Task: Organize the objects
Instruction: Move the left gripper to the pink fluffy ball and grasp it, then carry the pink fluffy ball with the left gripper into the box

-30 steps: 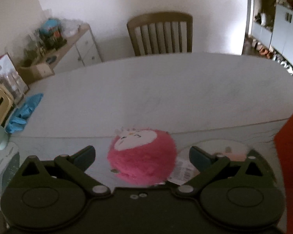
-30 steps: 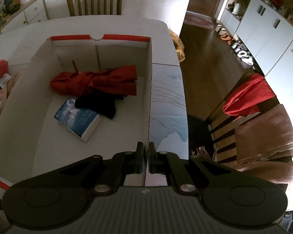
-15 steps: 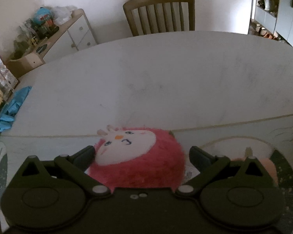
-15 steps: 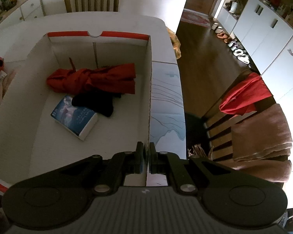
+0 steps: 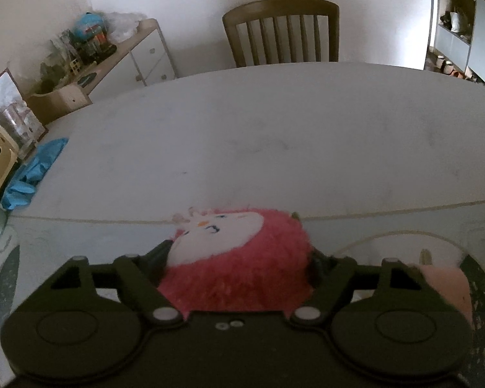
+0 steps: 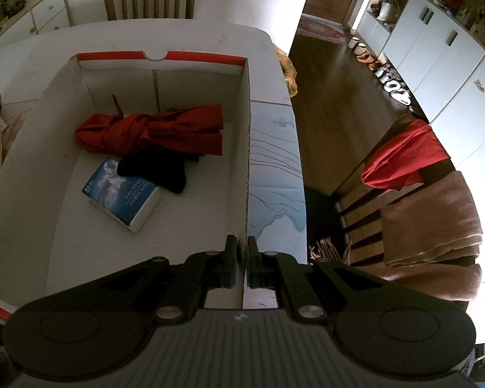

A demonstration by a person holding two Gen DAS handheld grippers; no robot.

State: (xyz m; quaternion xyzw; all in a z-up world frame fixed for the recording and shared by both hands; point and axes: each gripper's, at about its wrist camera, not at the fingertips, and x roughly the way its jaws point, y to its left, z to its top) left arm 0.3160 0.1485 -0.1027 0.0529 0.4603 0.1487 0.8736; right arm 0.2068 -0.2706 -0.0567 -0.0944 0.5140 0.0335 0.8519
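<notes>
Fingers of the left gripper (image 5: 239, 258) are closing around the plush (image 5: 239, 258) — a pink, fluffy ball with a white face — which sits between them and fills the gap; their tips are buried in the fur on both sides, so I cannot tell whether the pads press on it yet. The plush rests on the table (image 5: 274, 135), on a pale printed mat at the near edge. A pink cloth (image 5: 446, 287) lies just to its right, partly behind the gripper body. Far to the left, blue gloves (image 5: 35, 171) lie at the table edge.

The right gripper (image 6: 241, 258) has its fingers together, clamped on the right wall of the box (image 6: 246, 148) near its close corner — one finger inside, one outside. The box is white with a red rim and stands open on the table. Inside it lie a red cloth (image 6: 155, 132) bundled towards the back, a black cloth (image 6: 160, 171) just in front of it, and a book (image 6: 123, 194) with a blue cover, the black cloth overlapping its far corner.
</notes>
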